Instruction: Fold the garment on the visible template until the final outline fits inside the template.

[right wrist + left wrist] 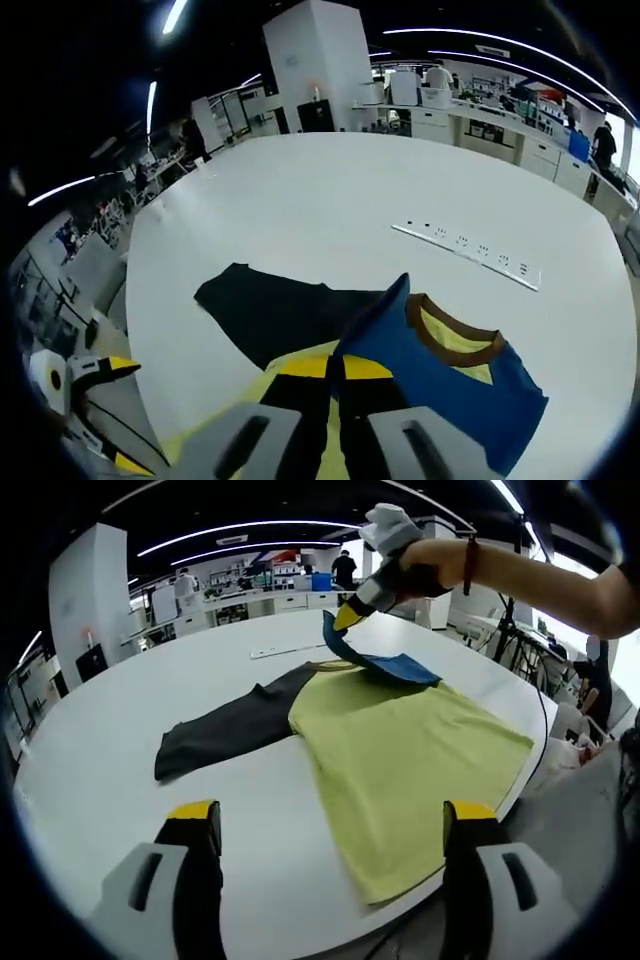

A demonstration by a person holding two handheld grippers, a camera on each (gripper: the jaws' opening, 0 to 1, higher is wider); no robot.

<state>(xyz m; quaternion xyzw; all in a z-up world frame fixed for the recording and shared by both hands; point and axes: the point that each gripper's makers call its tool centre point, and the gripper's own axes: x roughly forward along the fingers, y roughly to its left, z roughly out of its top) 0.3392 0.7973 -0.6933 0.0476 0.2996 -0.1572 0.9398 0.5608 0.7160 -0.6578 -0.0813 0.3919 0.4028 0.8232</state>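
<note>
A T-shirt lies flat on the white round table (120, 710): yellow-green body (400, 760), dark grey sleeve (225, 730) spread to the left, brown collar (450, 335). Its blue sleeve (385, 662) is lifted off the table and folded over towards the body. My right gripper (350, 615), held by a person's hand, is shut on the edge of that blue sleeve (440, 380); its yellow tips (335, 368) meet on the cloth. My left gripper (332, 815) stands open over the near table edge, short of the shirt's hem, holding nothing. It also appears low at the left as the left gripper (125, 415).
A long white strip with dark marks (465, 245) lies on the table beyond the shirt. The shirt's right side lies close to the table edge (530, 770). Desks, shelves and people stand far behind; a tripod (515, 630) stands at the right.
</note>
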